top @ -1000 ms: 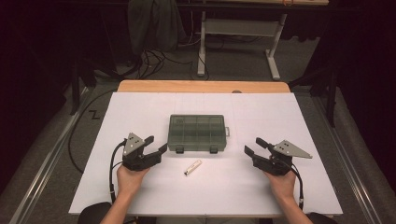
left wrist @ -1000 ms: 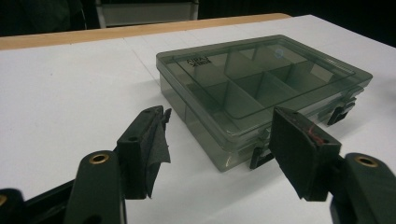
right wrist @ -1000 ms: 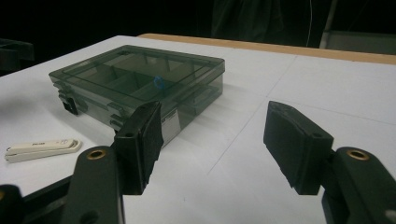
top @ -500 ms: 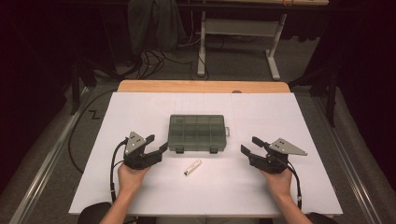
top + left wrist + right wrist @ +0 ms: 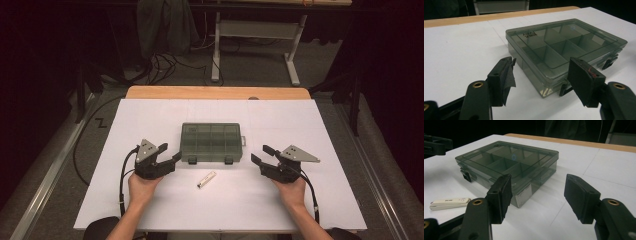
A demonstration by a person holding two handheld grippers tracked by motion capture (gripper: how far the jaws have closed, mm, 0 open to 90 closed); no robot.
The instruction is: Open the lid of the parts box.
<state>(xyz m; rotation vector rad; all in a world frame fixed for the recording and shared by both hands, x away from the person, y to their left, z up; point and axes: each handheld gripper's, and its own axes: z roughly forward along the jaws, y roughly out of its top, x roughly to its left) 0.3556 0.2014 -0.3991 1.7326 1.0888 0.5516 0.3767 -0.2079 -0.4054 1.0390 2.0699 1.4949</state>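
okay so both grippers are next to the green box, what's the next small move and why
Probably ease the left gripper forward to the near-left latch of the compartment box. Its lid is shut, both black latches look closed, both grippers are open and hold nothing, and the small white stick lies outside.

One organiser box (image 5: pixel 212 143), translucent grey-green, lid closed, lies on the one white table (image 5: pixel 150 115). Two black latches counted on the box's near edge; its inner compartments show through the lid, but the exact number cannot be made out. One small white stick-shaped item (image 5: pixel 206 179) lies just in front of the box. Two grippers: left gripper (image 5: pixel 168 154) left of the box, right gripper (image 5: pixel 262 155) right of it; each has two jaws, spread apart.
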